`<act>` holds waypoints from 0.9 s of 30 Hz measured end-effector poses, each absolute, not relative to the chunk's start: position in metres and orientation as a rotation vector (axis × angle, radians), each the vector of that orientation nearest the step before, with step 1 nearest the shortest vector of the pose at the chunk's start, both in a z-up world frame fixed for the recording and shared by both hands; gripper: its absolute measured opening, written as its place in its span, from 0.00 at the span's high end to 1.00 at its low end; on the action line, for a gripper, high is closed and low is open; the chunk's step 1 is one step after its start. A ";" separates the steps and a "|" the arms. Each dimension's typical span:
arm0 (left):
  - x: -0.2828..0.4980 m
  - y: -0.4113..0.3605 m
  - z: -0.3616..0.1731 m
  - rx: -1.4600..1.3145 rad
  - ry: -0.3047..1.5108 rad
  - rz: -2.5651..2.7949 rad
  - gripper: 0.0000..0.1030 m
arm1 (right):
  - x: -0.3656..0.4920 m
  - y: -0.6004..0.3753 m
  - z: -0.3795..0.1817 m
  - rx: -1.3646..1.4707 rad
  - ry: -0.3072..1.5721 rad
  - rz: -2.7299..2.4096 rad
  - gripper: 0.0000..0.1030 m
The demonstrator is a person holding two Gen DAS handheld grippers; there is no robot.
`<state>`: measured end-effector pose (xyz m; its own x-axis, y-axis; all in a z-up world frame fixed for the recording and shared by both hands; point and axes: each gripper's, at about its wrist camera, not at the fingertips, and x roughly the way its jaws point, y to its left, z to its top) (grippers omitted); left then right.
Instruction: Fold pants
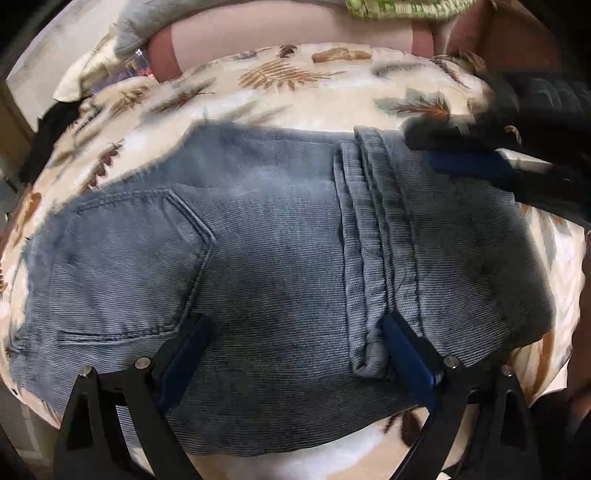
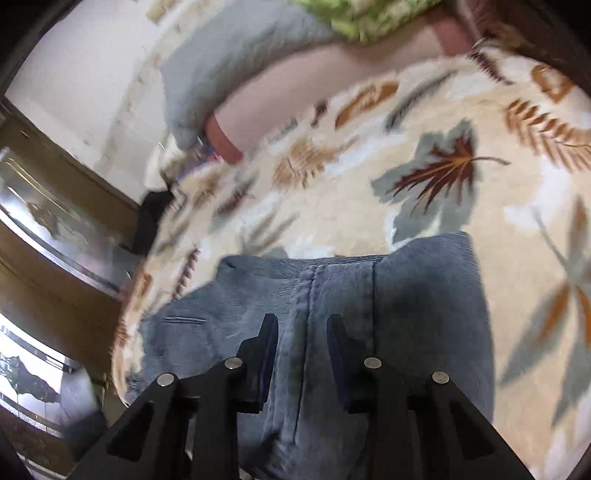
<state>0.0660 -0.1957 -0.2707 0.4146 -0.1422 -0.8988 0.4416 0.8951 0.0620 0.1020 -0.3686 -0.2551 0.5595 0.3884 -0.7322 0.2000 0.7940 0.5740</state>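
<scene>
Black left tongs (image 1: pixel 295 354) stand wide apart low over the folded blue pants (image 1: pixel 258 258), gripping nothing, one pad beside the rolled hem. Right tongs (image 2: pixel 302 354) hover above the hem seam, narrowly apart, with no cloth pinched between them. These pants lie flat on a leaf-patterned bedspread (image 2: pixel 424 129), near a pink pillow (image 1: pixel 280 33).

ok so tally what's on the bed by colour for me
Blue: 1, folded jeans
Leaf-print cream: 1, blanket
Pink: 1, pillow
Grey: 1, cloth
Green: 1, fabric
Total: 5
</scene>
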 end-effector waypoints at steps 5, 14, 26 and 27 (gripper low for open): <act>0.072 -0.164 -0.248 0.249 1.067 -0.396 0.07 | 0.127 -0.356 -0.257 0.616 1.072 0.146 0.70; 0.074 -0.059 -0.219 0.209 0.971 -0.160 0.07 | 0.209 -0.282 -0.233 0.384 1.095 0.369 0.56; 0.097 -0.036 -0.251 0.221 1.045 -0.104 0.07 | 0.255 -0.251 -0.265 0.141 1.146 0.468 0.45; 0.099 -0.039 -0.251 0.223 1.046 -0.110 0.07 | 0.256 -0.246 -0.268 0.135 1.159 0.484 0.45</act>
<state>0.0988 -0.0389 -0.2512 0.4981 0.0161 -0.8670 0.1959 0.9719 0.1307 0.2561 -0.2465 -0.2677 0.3102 0.4337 -0.8460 -0.2967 0.8896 0.3473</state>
